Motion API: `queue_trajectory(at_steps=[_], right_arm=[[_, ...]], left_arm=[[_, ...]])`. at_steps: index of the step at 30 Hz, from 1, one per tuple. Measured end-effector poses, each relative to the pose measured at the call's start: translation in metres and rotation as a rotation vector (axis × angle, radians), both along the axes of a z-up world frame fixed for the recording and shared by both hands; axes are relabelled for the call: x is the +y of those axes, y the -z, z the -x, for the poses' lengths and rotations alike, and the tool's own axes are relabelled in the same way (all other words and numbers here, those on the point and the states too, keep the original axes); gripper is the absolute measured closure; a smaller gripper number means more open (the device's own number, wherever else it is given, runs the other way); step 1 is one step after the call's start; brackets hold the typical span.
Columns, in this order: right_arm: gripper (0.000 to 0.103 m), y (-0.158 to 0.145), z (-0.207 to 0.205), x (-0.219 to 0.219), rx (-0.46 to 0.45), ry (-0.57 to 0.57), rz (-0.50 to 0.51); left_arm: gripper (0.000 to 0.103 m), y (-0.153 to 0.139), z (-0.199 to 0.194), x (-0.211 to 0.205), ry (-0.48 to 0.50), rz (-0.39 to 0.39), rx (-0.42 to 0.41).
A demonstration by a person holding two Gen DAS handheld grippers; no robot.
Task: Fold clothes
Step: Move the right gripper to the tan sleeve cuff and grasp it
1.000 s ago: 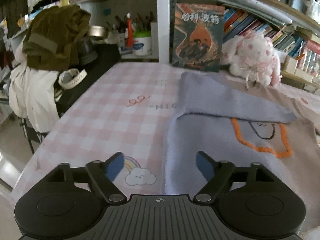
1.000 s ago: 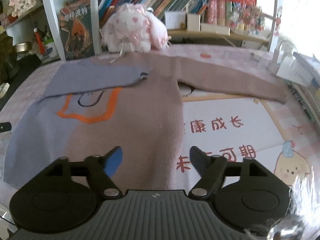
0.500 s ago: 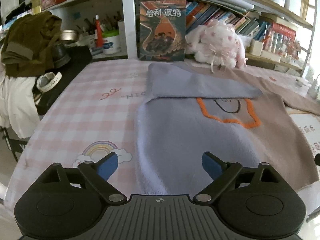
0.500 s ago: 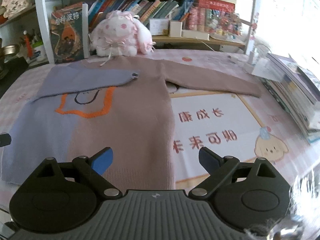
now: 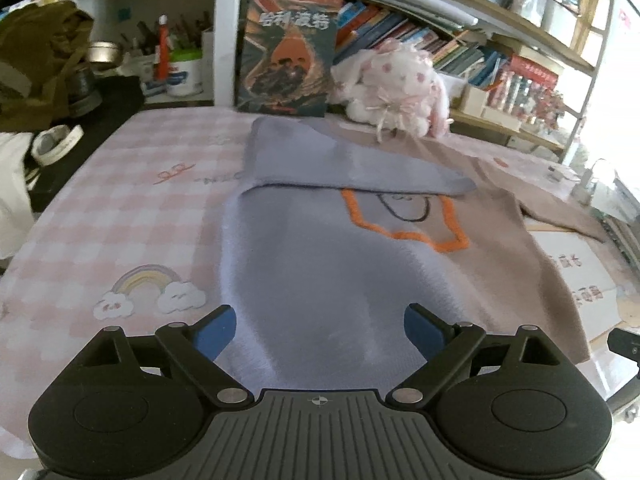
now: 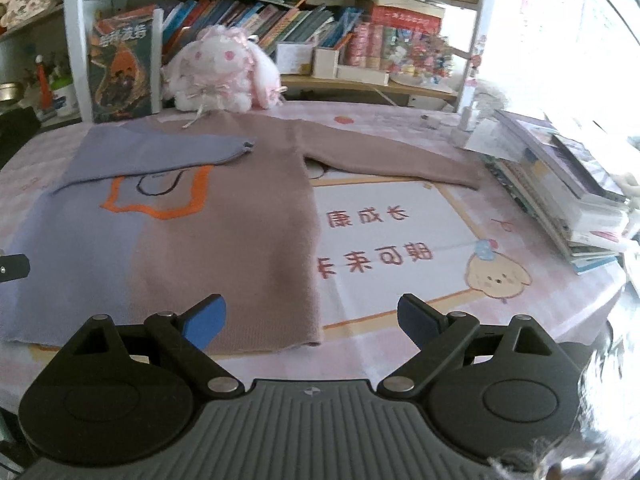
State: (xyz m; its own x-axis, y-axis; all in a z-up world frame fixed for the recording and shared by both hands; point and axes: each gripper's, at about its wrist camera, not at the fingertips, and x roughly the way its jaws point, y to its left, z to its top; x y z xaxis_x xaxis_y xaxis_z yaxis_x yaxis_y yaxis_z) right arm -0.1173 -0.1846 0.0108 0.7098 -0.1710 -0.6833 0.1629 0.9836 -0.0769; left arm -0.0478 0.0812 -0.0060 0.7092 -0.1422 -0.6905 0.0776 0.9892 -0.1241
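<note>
Both tools stand spread wide with nothing between their blue pads. Left tool [image 5: 320,330] hovers above the lavender half of the sweater [image 5: 320,264], near the hem at the worktop's near edge; its left pad [image 5: 216,330] sits over the garment's left side edge, beside a rainbow-and-cloud print [image 5: 148,290] on the pink checked worktop [image 5: 120,208]. The sweater lies flat across the worktop's middle, lavender on the left and dusty brown on the right, with an orange outline [image 6: 160,200] on the chest. Its lavender sleeve [image 6: 160,154] is folded across the chest, cuff pointing right. The brown sleeve [image 6: 392,160] lies stretched out toward the worktop's right edge, ending close to a stack of books [image 6: 568,196].

Right tool [image 6: 310,318] hovers above the hem's right corner, left pad [image 6: 204,320] over brown knit, right pad [image 6: 418,322] over a white printed panel [image 6: 400,240] with red characters. At the far edge, a poster book [image 6: 120,64] stands upright against the shelf, and just right of it a pink plush rabbit [image 6: 224,72] sits touching the sweater's collar area.
</note>
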Motion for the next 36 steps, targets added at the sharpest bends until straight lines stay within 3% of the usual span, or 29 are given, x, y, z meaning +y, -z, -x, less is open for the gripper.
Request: queue_trajectory(at_steps=[11, 21, 30, 36], right_arm=[[0.010, -0.003, 0.008, -0.021, -0.010, 0.075, 0.010], [0.010, 0.001, -0.006, -0.050, -0.013, 0.082, -0.018], [0.010, 0.012, -0.050, -0.111, -0.015, 0.036, -0.060], [0.010, 0.018, -0.094, -0.179, -0.014, 0.031, -0.127]], left_arm=[[0.010, 0.001, -0.008, -0.031, 0.084, 0.003, 0.006], [0.010, 0.008, -0.025, -0.051, 0.030, 0.007, 0.049], [0.010, 0.011, -0.056, -0.118, -0.026, -0.049, 0.073], [0.010, 0.012, -0.069, -0.187, 0.057, -0.075, 0.051]])
